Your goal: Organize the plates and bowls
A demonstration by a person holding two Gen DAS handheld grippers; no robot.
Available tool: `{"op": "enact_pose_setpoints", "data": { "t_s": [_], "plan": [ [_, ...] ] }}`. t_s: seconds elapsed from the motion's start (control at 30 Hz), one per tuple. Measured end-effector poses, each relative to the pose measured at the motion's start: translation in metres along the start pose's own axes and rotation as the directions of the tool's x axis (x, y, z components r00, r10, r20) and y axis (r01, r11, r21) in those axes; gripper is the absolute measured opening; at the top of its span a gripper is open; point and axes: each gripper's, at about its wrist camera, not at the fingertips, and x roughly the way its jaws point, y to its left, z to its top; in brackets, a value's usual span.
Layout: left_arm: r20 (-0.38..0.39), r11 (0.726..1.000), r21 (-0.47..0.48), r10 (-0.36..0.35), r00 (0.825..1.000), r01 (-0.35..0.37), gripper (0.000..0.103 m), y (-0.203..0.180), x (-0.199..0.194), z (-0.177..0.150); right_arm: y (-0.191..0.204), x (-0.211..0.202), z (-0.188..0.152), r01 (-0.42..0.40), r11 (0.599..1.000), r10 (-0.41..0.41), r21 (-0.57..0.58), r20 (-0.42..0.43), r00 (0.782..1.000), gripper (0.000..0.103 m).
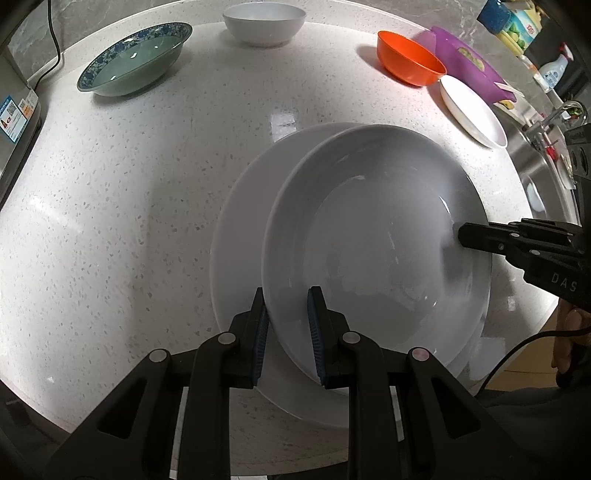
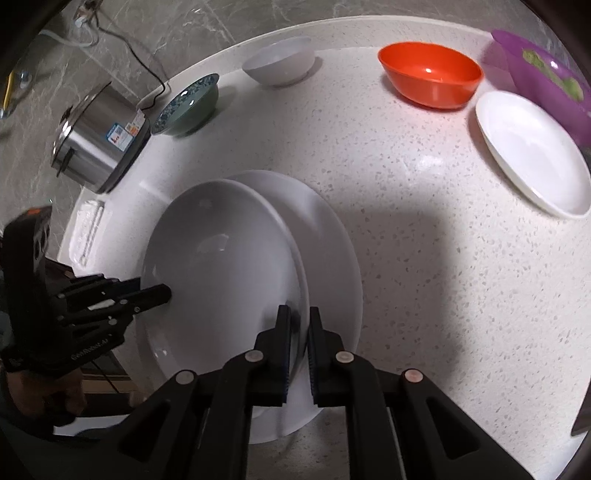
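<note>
A deep white plate [image 1: 369,229] [image 2: 221,266] sits offset over a larger white plate [image 1: 243,221] [image 2: 332,240] that lies on the speckled counter. My left gripper [image 1: 287,310] is shut on the near rim of the upper plate, one pad inside and one outside. The right gripper [image 2: 299,317] is shut on the opposite rim. Each gripper shows in the other's view: the right gripper [image 1: 461,232] reaches in from the right, the left gripper [image 2: 166,293] from the left. I cannot tell whether the upper plate touches the lower one.
At the back stand a green bowl with a blue rim [image 1: 136,59] [image 2: 188,103], a white bowl [image 1: 264,22] [image 2: 280,61] and an orange bowl [image 1: 410,59] [image 2: 430,74]. A small white plate [image 1: 472,110] [image 2: 532,151] and a purple dish [image 1: 465,62] lie right. A steel cooker [image 2: 96,136] stands left, a sink [image 1: 535,158] right.
</note>
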Motion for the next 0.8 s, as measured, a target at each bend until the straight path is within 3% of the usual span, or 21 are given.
{"op": "enact_pose_setpoints", "data": {
  "t_s": [0.57,0.6,0.7,0.8],
  "plan": [
    [0.053,1.000,-0.031,-0.001,0.999,0.002,0.021,0.006,-0.014,0.000,0.004,0.004,-0.005,0.043,0.998,-0.043,-0.040,0.003,0.999,0.013],
    [0.063,0.999,-0.031,-0.005,0.998,0.007,0.026,0.006,-0.017,0.001,0.004,0.004,-0.005,0.044,0.998,-0.044,-0.041,0.003,0.999,0.013],
    [0.100,1.000,-0.027,-0.010,0.995,0.012,0.056,0.006,-0.027,0.005,0.005,0.004,-0.005,0.049,0.998,-0.049,-0.042,0.004,0.999,0.014],
    [0.126,0.999,-0.028,-0.021,0.992,0.024,0.061,0.006,-0.035,0.009,0.006,0.002,-0.004,0.048,0.998,-0.048,-0.044,0.011,0.999,0.020]
  ]
}}
